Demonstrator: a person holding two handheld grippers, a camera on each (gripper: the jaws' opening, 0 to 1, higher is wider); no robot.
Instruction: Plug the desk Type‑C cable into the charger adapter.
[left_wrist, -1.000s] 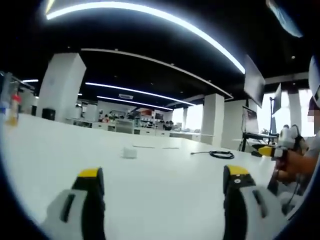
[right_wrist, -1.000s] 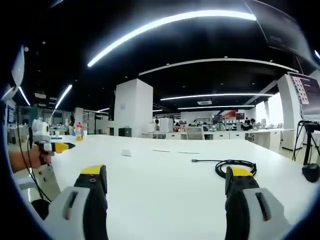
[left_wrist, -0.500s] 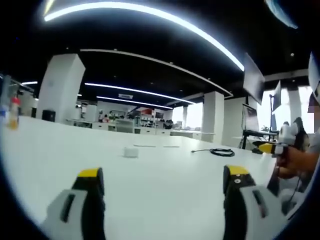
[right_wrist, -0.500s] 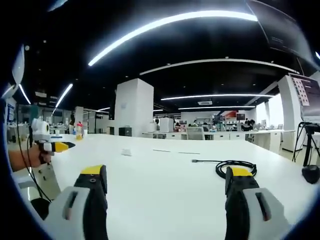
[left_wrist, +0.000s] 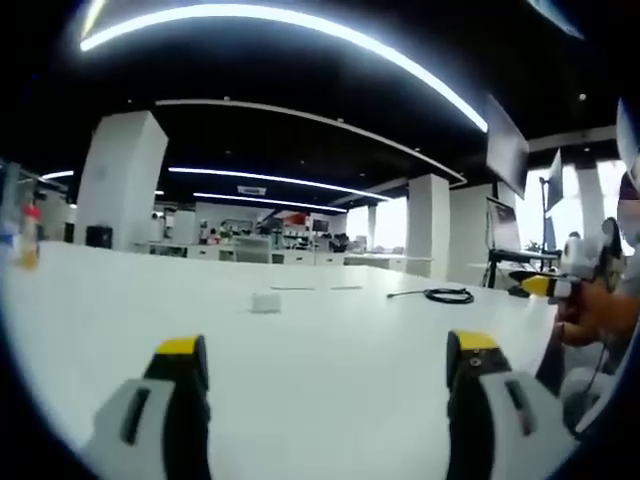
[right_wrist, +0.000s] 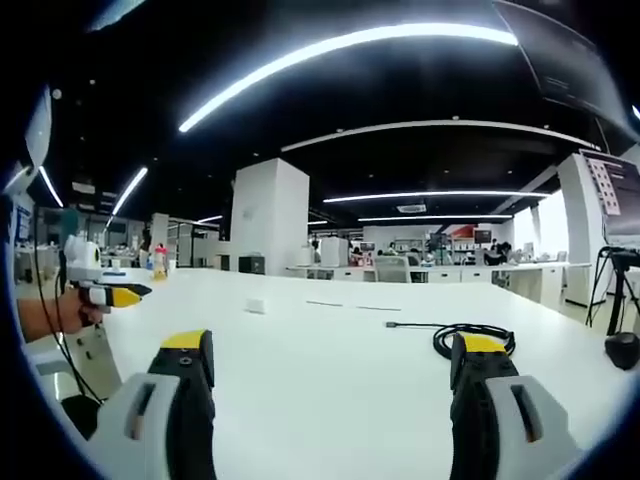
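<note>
Yellow-tipped jaws of the left tool (left_wrist: 325, 350) stand wide apart and hold nothing, low over the bare white table (left_wrist: 330, 400) in the left gripper view. The right tool (right_wrist: 335, 350) is the same in the right gripper view: jaws spread wide, nothing between them, with the table top stretching ahead.

Farther out on the table lies the Type-C cable (right_wrist: 470, 335), a black coil with one loose end running out flat towards the middle; in the right gripper view it sits just beyond the tip of the right-hand jaw, and in the left gripper view it lies far off to the right (left_wrist: 447, 295). Well apart from it, nearer the middle of the table, rests a small white block that looks like the charger adapter (left_wrist: 266, 302), also seen small in the right gripper view (right_wrist: 255, 306).

At the table's far left edge stands a small bottle (left_wrist: 28, 235) with a red cap and yellowish contents; its label is too blurred to read.
</note>
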